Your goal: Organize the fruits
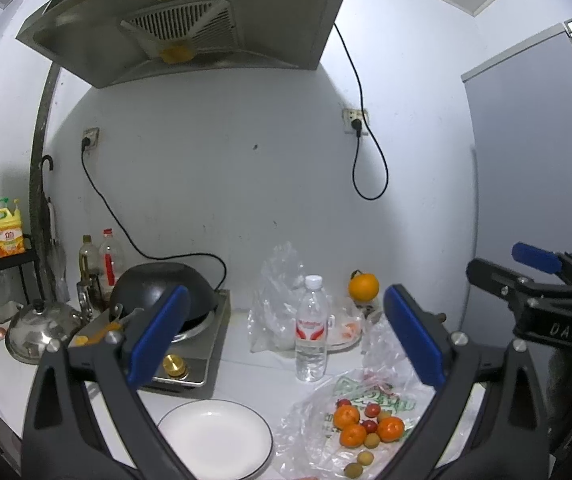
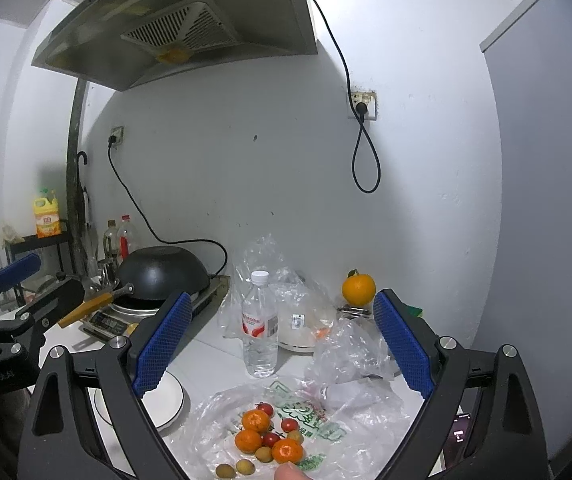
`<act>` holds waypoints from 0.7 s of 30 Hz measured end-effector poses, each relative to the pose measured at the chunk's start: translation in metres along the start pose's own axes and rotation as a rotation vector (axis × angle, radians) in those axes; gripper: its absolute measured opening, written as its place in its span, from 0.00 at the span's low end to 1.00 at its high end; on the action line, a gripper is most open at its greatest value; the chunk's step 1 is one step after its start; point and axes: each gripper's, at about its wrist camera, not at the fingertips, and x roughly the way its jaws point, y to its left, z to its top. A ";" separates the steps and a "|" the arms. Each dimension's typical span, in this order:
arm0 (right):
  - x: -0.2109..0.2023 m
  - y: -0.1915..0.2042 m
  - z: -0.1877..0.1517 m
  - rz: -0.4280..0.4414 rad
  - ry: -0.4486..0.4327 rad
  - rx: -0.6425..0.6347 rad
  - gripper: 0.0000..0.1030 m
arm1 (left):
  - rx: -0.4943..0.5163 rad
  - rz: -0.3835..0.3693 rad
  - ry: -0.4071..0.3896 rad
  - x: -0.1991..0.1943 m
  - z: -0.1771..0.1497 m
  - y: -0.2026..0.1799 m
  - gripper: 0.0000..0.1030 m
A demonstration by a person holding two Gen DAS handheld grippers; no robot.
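Note:
A pile of fruit lies on a flattened clear plastic bag (image 1: 365,400) (image 2: 325,412): three tangerines (image 1: 365,426) (image 2: 255,420), small red cherry tomatoes (image 2: 289,425) and tan longans (image 1: 365,458) (image 2: 226,470). A white plate with a dark rim (image 1: 216,438) (image 2: 166,400) sits empty to the left of the bag. My left gripper (image 1: 286,336) hovers open above plate and bag, holding nothing. My right gripper (image 2: 282,348) is open above the fruit, also empty. A fingertip (image 2: 291,472) shows at the bottom edge near the fruit.
A water bottle (image 1: 311,328) (image 2: 260,324) stands behind the bag, with crumpled clear bags (image 1: 278,300) and a large orange (image 1: 363,286) (image 2: 358,289) further back. A black wok (image 1: 166,292) (image 2: 164,272) sits on the stove at left, beside a steel lid (image 1: 40,322). Grey fridge (image 1: 537,184) at right.

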 end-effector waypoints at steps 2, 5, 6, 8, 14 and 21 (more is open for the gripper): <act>0.002 -0.001 -0.002 0.005 0.002 0.000 0.91 | 0.004 0.003 0.002 0.002 -0.001 -0.002 0.96; 0.004 -0.002 -0.003 0.011 0.007 0.004 0.91 | 0.006 0.006 0.004 0.003 -0.002 -0.004 0.96; 0.006 -0.003 -0.004 0.013 0.008 0.005 0.91 | 0.008 0.006 0.006 0.003 -0.002 -0.004 0.96; 0.007 -0.003 -0.004 0.013 0.010 0.002 0.91 | 0.011 0.012 0.008 0.004 -0.003 -0.005 0.96; 0.010 -0.003 -0.004 0.010 0.021 0.006 0.92 | 0.008 0.012 0.014 0.007 -0.006 -0.005 0.96; 0.011 -0.004 -0.005 0.014 0.017 0.001 0.91 | -0.001 -0.010 0.028 0.011 -0.007 -0.005 0.96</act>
